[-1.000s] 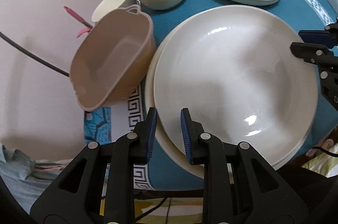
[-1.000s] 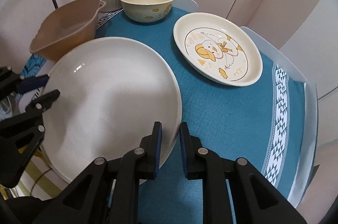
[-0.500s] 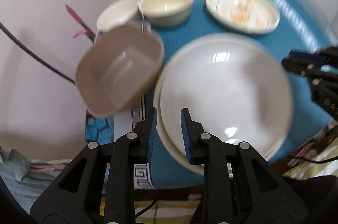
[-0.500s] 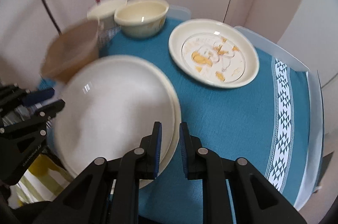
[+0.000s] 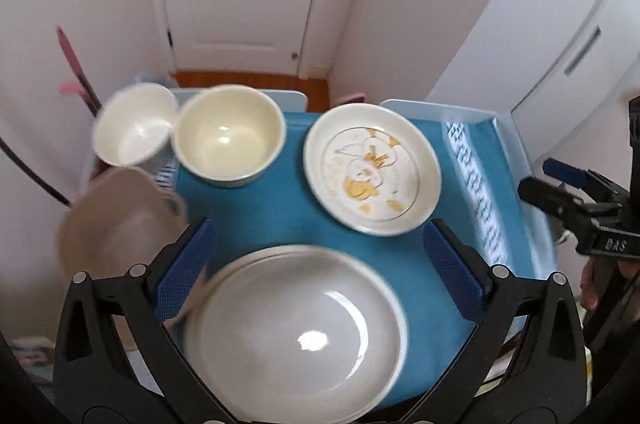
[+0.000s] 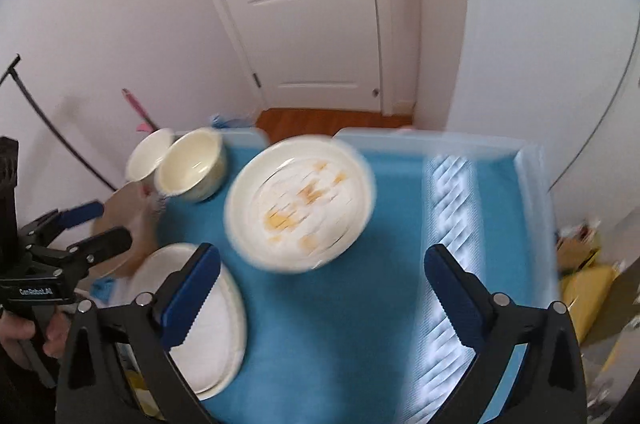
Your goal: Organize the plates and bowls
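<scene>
My left gripper (image 5: pixel 318 256) and right gripper (image 6: pixel 322 282) were both opening, nothing between jaws. Stacked white plates (image 5: pixel 296 336) sat nearest at 6 o'clock, duck plate (image 5: pixel 372 170) at 1, cream bowl (image 5: pixel 230 140) at 11.

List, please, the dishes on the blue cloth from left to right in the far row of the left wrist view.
White bowl → cream bowl → plate with the yellow duck picture.
</scene>
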A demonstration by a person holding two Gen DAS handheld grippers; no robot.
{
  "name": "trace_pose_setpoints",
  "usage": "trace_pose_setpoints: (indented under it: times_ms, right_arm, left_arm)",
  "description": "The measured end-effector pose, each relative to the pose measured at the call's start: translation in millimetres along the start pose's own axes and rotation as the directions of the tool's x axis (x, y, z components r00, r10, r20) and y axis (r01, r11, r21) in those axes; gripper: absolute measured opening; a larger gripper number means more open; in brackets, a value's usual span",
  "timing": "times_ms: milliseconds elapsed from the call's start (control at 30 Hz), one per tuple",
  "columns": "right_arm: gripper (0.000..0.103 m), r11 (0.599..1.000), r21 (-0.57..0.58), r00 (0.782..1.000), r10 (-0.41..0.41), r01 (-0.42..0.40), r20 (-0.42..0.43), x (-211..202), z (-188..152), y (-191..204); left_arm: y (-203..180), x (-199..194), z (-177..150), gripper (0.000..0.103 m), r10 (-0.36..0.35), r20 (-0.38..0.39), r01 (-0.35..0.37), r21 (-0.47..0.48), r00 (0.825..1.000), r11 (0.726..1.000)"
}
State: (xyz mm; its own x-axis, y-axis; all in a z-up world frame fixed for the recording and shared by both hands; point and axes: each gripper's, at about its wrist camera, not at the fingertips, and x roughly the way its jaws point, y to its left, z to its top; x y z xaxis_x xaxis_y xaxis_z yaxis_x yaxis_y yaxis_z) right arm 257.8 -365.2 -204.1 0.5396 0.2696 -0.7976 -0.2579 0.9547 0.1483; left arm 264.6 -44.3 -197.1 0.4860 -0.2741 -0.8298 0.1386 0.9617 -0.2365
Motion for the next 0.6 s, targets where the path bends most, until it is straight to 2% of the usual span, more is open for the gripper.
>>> trace_pose_setpoints:
  times_ms: [133,233,300,367,400,433,500,600]
  right_arm:
    - [0.102,0.997,-0.074,0.998,0.025,-0.029,-0.058,34,33,-27]
    - [0.101,0.988,-0.073,0.983,0.123,-0.134,-0.137,75,43,-45]
    - [0.096,0.977,-0.062,0.965,0.191,-0.205,-0.177,104,45,-57]
    - [0.075,0.963,-0.052,0.946,0.247,-0.263,-0.209,128,44,-66]
    - [0.07,0.957,-0.048,0.937,0.267,-0.285,-0.226,138,43,-69]
    - [0.063,0.952,-0.044,0.927,0.285,-0.304,-0.242,148,42,-71]
    - [0.057,0.936,-0.036,0.907,0.329,-0.349,-0.262,164,39,-76]
    - [0.044,0.919,-0.043,0.89,0.366,-0.391,-0.272,179,37,-76]
  left_arm:
    - [-8,35,7,0.102,0.007,-0.041,-0.01,-0.072,0.999,0.997]
    - [-13,70,8,0.099,0.004,-0.075,-0.014,-0.138,0.997,0.99]
    - [-13,89,7,0.083,0.008,-0.1,-0.025,-0.169,0.995,0.985]
    - [-12,109,5,0.069,0.021,-0.13,-0.047,-0.195,0.991,0.98]
    - [-10,120,4,0.063,0.028,-0.145,-0.058,-0.209,0.989,0.976]
    - [-9,125,3,0.06,0.033,-0.152,-0.066,-0.216,0.988,0.974]
    - [-6,137,1,0.049,0.048,-0.166,-0.087,-0.232,0.985,0.969]
    - [-1,146,-2,0.042,0.053,-0.18,-0.099,-0.258,0.982,0.961]
